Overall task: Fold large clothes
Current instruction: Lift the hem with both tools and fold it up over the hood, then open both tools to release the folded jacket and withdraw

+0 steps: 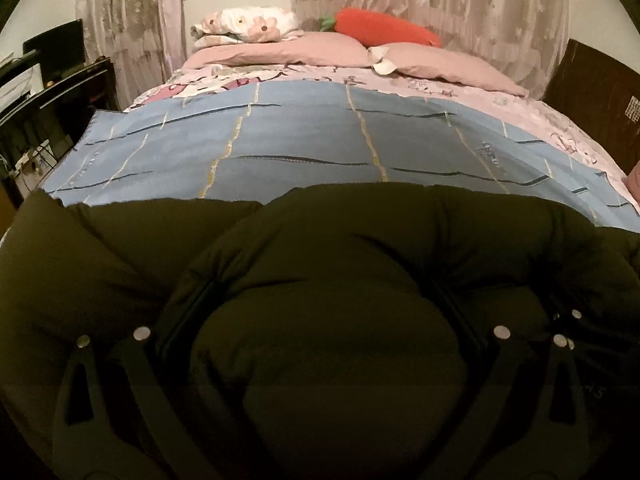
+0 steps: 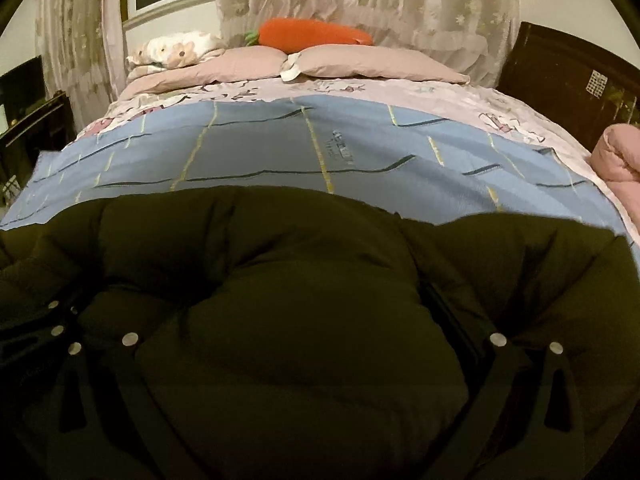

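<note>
A dark olive puffer jacket [image 1: 120, 248] lies bunched across the near end of the bed and fills the lower half of both views. My left gripper [image 1: 320, 304] has its jaws spread wide, and a thick padded bulge of the jacket fills the gap between them. My right gripper [image 2: 288, 312] stands the same way, jaws at their widest around another bulge of the jacket [image 2: 500, 260]. The fingertips are partly buried in the fabric. The two grippers sit close side by side; each one's bolts show at the edge of the other's view.
The jacket rests on a blue checked blanket [image 1: 300, 136] spread over a pink patterned bed. Pink pillows [image 1: 304, 50] and a carrot plush [image 1: 384, 26] lie at the far end. Dark furniture [image 1: 52, 92] stands left, a dark board [image 1: 600, 88] right, a pink quilt [image 2: 620, 152] at the right edge.
</note>
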`<state>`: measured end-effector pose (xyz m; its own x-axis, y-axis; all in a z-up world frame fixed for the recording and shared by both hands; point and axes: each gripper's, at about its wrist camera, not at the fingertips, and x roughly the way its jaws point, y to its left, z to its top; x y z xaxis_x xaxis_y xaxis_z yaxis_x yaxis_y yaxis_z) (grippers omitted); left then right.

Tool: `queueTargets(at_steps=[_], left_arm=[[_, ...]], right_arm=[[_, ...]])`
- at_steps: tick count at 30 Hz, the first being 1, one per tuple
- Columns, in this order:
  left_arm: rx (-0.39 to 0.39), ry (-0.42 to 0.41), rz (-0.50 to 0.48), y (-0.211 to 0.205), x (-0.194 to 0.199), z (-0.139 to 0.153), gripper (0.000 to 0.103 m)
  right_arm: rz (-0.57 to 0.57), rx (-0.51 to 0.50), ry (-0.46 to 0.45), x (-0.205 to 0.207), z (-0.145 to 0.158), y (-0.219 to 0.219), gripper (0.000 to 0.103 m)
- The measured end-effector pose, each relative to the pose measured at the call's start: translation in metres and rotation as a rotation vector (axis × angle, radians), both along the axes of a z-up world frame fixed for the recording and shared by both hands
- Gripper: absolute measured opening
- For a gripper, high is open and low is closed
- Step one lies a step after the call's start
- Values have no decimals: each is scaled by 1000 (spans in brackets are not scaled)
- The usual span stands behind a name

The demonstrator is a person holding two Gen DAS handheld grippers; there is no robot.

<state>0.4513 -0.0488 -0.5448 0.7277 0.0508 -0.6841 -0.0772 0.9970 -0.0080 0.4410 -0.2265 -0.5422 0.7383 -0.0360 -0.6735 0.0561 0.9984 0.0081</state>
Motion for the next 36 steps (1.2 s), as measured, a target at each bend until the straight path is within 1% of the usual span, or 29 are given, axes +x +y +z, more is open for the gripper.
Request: queueTargets(at_steps=[4,5,8,9,11,13,14,17,19,21,23,27,32,36], left_arm=[[-8,48,-9,0,9,1,101],[-8,69,-11,0,11,6,101],[-13,143,-13,0,12,22,101],[-16,164,-16,0,8,30,101],[-27,148,-10,1,-9,47,101],[-64,149,-3,6,-30,59,101],[-73,154,-4,8,-37,60,101],[-46,160,-30,10,-59,52,101],[-31,162,-45,9,-65,43,101],[-11,146,-66,8,-71,31,101],[5,135,-85,7,-73,19,101],[11,100,-90,7,-77,4,101],[25,54,-86,6,-78,-7,101],[17,53,-92,7,-77,-6,101]], right_arm=[[8,17,28,5,2,-2,102],[10,17,35,5,4,-1,102],[0,18,93,5,20,-1,102],[-10,19,102,-2,32,-1,102],[-19,43,73,-20,50,0,102],[-13,54,45,-40,63,2,102],[-8,60,45,-50,66,3,102],[5,59,60,-66,59,5,102],[24,45,64,-72,45,8,102],[44,43,83,-71,31,9,102],[63,28,82,-72,18,9,102],[52,32,70,-75,3,8,102],[35,41,56,-76,-11,7,102],[37,46,64,-74,-10,8,102]])
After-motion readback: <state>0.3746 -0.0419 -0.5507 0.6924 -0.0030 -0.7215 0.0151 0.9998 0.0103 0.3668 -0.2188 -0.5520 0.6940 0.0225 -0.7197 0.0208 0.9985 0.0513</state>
